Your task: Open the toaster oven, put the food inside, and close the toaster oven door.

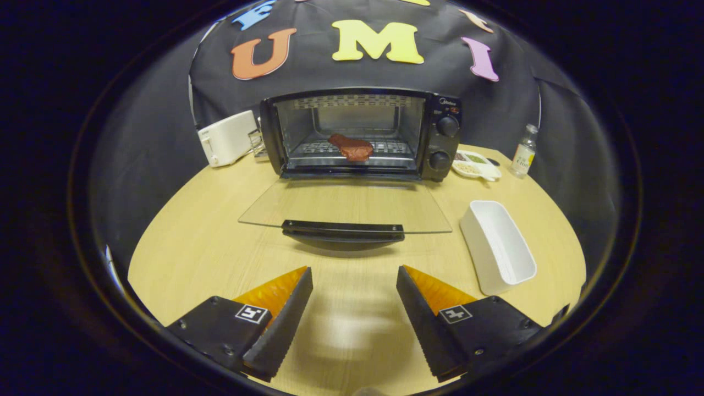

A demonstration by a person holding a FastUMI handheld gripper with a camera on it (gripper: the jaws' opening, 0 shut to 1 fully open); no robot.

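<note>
Since the glass door (345, 209) of the small black toaster oven (360, 135) is seen folded down flat, its black handle bar (342, 228) nearest the gripper, the opening step can be judged done. The reddish-brown, meat-like piece of food (351, 147) is seen lying on the wire rack (352, 148) inside the lit cavity, near the front edge of that rack, so the loading step also appears finished. What is left, as far as can be judged, is the closing: the door must be lifted and swung shut. The two-finger gripper (355, 278), with black ridged pads and orange sides, is held spread wide with nothing between its fingers, low over the pale wooden round table (192, 247) and a little short of the door handle. A white rectangular plastic tray (498, 247) lies to the right of the door, apart from it. Beyond, a white toaster (228, 137) stands left of the oven, and a shallow dish of food (476, 165) and a small clear bottle (523, 151) stand to its right.
</note>
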